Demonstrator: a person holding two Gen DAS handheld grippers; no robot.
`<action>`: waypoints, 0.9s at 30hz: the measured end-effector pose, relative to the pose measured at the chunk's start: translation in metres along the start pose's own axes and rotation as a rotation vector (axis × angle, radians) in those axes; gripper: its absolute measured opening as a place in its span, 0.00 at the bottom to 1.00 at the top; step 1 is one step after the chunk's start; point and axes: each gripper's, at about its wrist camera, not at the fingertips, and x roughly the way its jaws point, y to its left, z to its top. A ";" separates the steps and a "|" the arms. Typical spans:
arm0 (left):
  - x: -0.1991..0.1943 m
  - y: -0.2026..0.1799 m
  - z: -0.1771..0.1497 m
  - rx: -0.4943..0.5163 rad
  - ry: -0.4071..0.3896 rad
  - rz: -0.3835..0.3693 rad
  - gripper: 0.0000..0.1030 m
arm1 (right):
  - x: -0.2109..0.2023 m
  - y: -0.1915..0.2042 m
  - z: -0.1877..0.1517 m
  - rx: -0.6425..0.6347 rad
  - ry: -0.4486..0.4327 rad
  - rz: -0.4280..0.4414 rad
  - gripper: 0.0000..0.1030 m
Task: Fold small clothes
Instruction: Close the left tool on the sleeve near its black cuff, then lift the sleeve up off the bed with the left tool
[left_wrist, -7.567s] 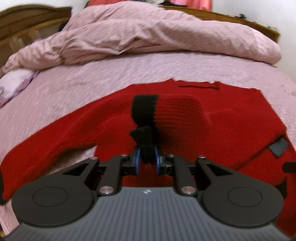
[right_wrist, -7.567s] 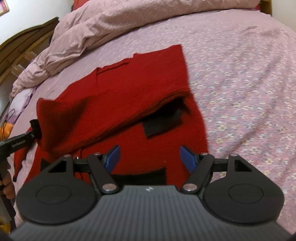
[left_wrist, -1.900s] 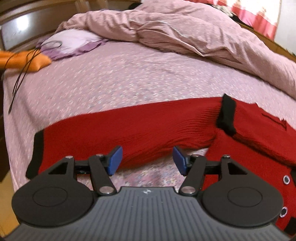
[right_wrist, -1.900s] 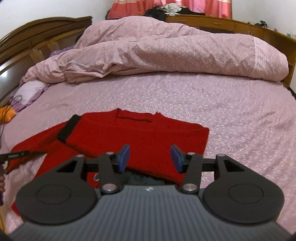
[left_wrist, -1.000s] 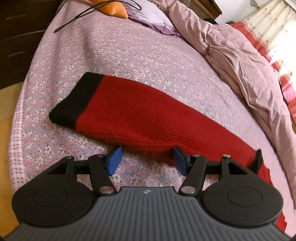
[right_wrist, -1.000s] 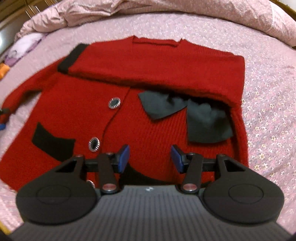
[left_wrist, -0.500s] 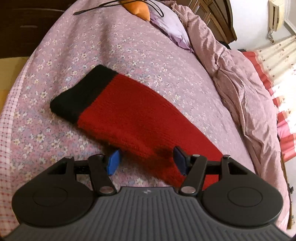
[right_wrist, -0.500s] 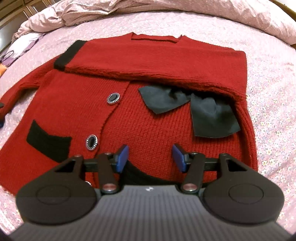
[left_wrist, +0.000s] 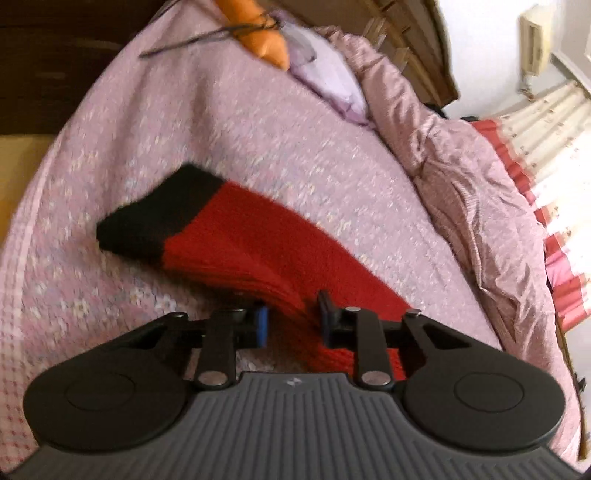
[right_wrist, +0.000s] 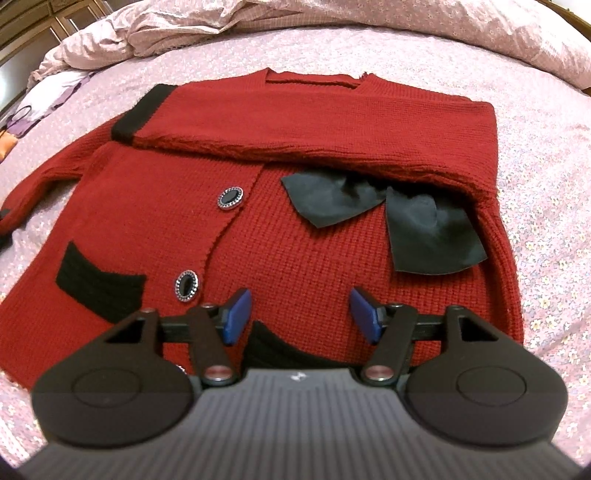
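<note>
Red knit is bunching between the blue pads of the left hand-held gripper (left_wrist: 293, 325), whose jaws have just been closing on the near edge of a sleeve (left_wrist: 258, 254) and are now pinching a ridge of its fabric; the frame is smeared by motion, so finer detail is not readable. That sleeve is stretching away from the pads across a pink floral bed (left_wrist: 166, 147), ending in a black cuff (left_wrist: 159, 218) lying flat on the sheet. Beyond it, an orange object (left_wrist: 267, 35) with a dark cord (left_wrist: 207, 37) looped over it is resting near a pale lilac pillow (left_wrist: 332, 79), and a rumpled pink duvet (left_wrist: 469, 184) is running along the far side toward a red-trimmed curtain (left_wrist: 554, 147). In the other view, the right hand-held gripper (right_wrist: 301, 314) is hovering over the hem of the red cardigan (right_wrist: 314, 258) with its jaws standing fairly wide, having just been opening, and nothing is between its blue pads. Just past them, two dark rhinestone-ringed buttons (right_wrist: 230, 198) are sitting along the front placket, a black pocket band (right_wrist: 96, 280) is lying to the left, and a black bow (right_wrist: 384, 221) is spreading across the right front. Farther off, the other sleeve, black-cuffed, is lying folded across the chest below the neckline, with the duvet heaped behind.
</note>
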 end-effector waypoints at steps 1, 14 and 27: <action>-0.003 -0.003 0.000 0.027 -0.016 -0.007 0.29 | 0.000 0.000 0.000 -0.001 -0.001 -0.001 0.62; 0.012 -0.019 0.017 0.068 -0.055 0.000 0.29 | -0.002 -0.002 0.000 0.017 -0.004 0.013 0.63; -0.017 -0.135 0.055 0.149 -0.093 -0.372 0.20 | -0.022 0.003 -0.001 0.009 -0.062 0.058 0.62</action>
